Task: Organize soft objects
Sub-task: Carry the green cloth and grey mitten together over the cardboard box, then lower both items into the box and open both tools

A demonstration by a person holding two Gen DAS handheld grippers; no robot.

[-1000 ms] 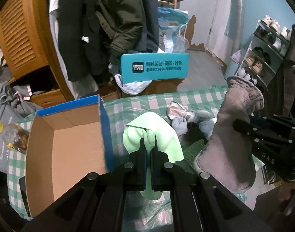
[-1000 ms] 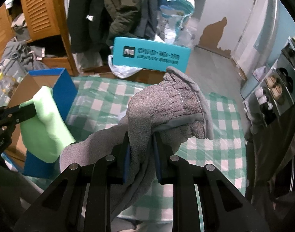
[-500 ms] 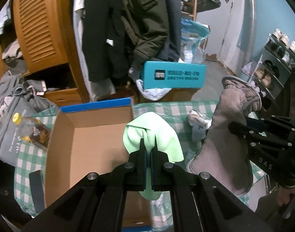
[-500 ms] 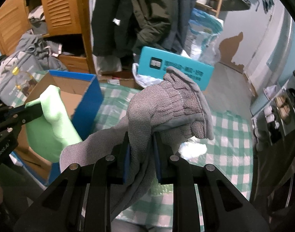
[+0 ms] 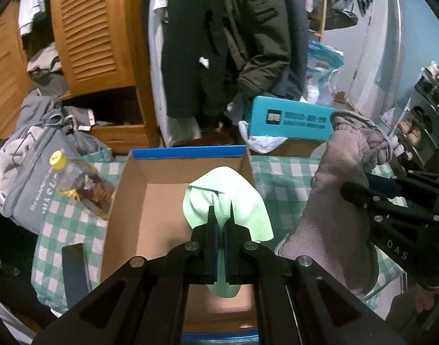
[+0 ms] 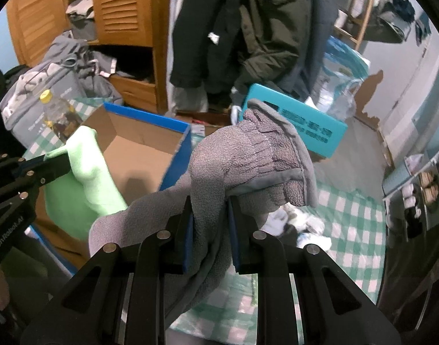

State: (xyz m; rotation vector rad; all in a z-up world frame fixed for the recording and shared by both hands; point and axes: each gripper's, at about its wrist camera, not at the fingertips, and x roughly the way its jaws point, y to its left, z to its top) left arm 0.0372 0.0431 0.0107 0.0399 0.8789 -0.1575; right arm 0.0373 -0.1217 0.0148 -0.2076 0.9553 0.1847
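Note:
My left gripper (image 5: 221, 215) is shut on a light green cloth (image 5: 242, 201), which hangs over the open cardboard box (image 5: 162, 210) with the blue rim. In the right wrist view that green cloth (image 6: 87, 178) dangles at the left above the same box (image 6: 139, 155). My right gripper (image 6: 209, 201) is shut on a thick grey fleece cloth (image 6: 248, 158), held just right of the box's blue wall. From the left wrist view the grey cloth (image 5: 334, 201) hangs at the right over the checked tablecloth (image 5: 279, 172).
A yellow-capped bottle (image 5: 75, 184) lies on a grey bag (image 5: 26, 172) left of the box. A teal carton (image 5: 288, 120) stands behind the table below hanging coats (image 5: 219, 43). Small pale soft items (image 6: 299, 224) lie on the tablecloth at the right. A shoe rack (image 5: 420, 115) fills the far right.
Both grippers have carried their cloths leftward. The green cloth, earlier beside the box's right wall, now hangs over its inside; the grey cloth has followed to the box's right side.

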